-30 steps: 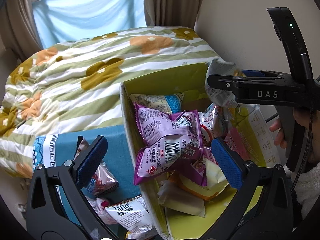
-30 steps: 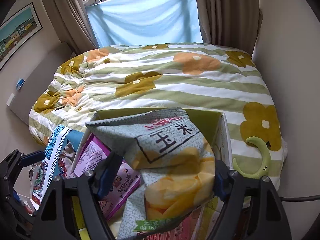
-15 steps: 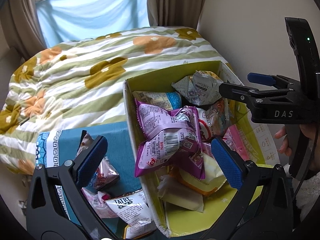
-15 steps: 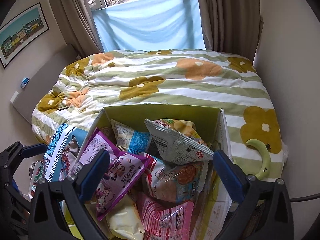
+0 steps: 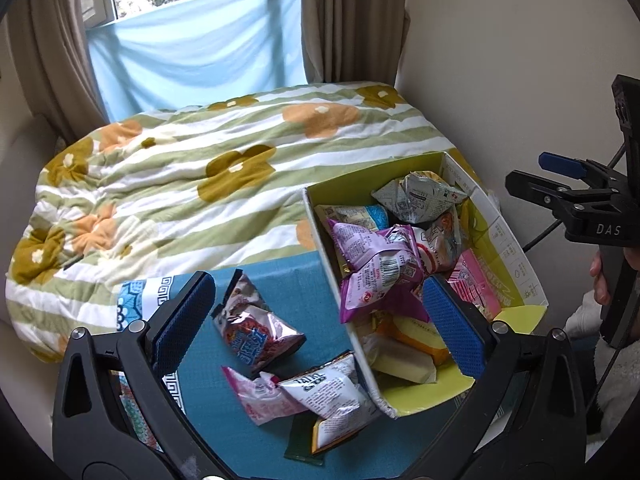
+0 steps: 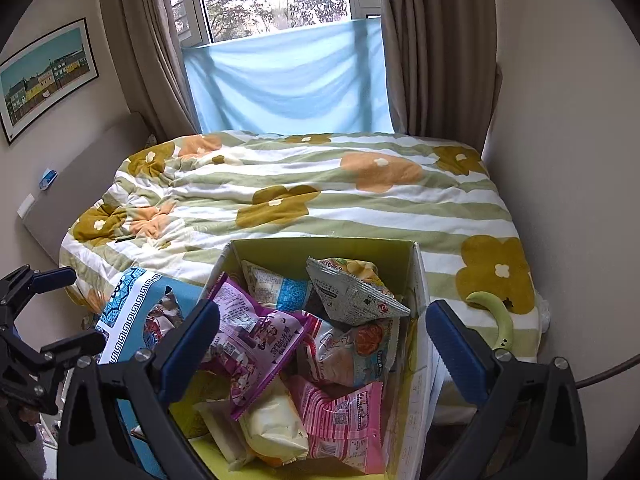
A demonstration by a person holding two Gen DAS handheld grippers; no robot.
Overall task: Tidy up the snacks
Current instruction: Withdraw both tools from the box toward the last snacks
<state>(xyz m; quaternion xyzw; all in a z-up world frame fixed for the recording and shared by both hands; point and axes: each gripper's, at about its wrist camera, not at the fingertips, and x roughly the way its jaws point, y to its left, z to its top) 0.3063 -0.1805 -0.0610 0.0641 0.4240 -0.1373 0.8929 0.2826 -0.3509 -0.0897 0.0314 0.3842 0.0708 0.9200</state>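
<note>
The right gripper [image 6: 322, 344] is now standing with its jaws spread wide and nothing between them; a second ago they were pinching the grey corn-chip bag [image 6: 352, 294]. That bag is now lying inside the yellow box [image 6: 320, 246], propped against the far right corner on top of the other packets, with the purple packet [image 6: 256, 340] just beside it. Both grippers are pulling up and back, so more of the box is coming into view than half a second ago.

The left gripper [image 5: 318, 314] is hanging with its jaws spread and empty, above the teal mat [image 5: 296, 280].

Consequence for the task: one more snack is stowed. Several packets are waiting outside the box on the mat: a silver-and-red bag [image 5: 256, 328], a pink packet [image 5: 256, 394], and a white packet [image 5: 328, 394]. A dark flat item [image 5: 302, 438] is lying under the white packet; it is possibly another snack, but the view does not settle this. The next pick is probably one of these.
</note>
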